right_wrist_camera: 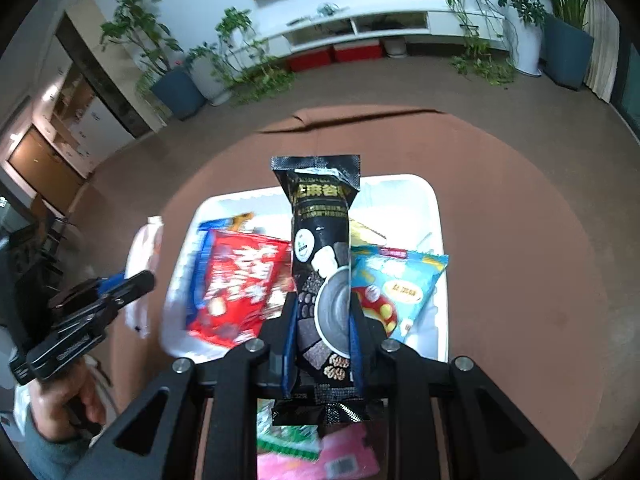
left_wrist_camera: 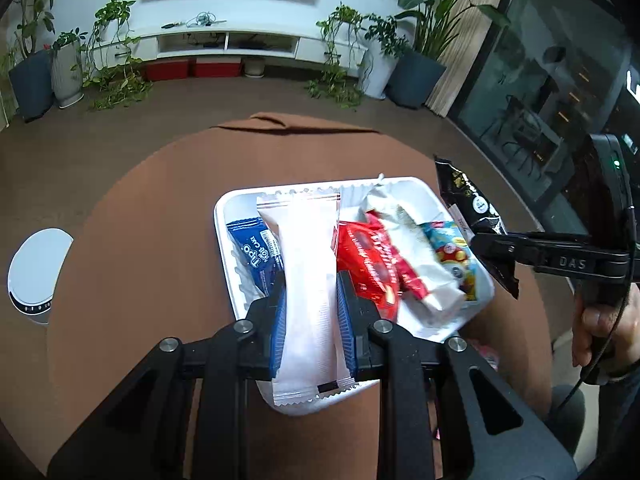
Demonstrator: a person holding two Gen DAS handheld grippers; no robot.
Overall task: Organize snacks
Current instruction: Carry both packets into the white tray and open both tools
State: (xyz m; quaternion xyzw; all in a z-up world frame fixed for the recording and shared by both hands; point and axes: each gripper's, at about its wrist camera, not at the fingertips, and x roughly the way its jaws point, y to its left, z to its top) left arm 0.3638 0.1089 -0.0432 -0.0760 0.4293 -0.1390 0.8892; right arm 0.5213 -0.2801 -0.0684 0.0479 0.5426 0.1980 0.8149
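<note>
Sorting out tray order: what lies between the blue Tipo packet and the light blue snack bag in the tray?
In the left wrist view, the red packets and a white wrapper lie between the blue Tipo packet and the light blue snack bag in the white tray.

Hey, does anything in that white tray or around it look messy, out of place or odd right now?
Mostly the pile. In the white tray the red packet and the light blue packet lie askew, overlapping other wrappers. A pink packet and a green one sit outside it, on the near side. Nothing looks spilled or torn.
</note>
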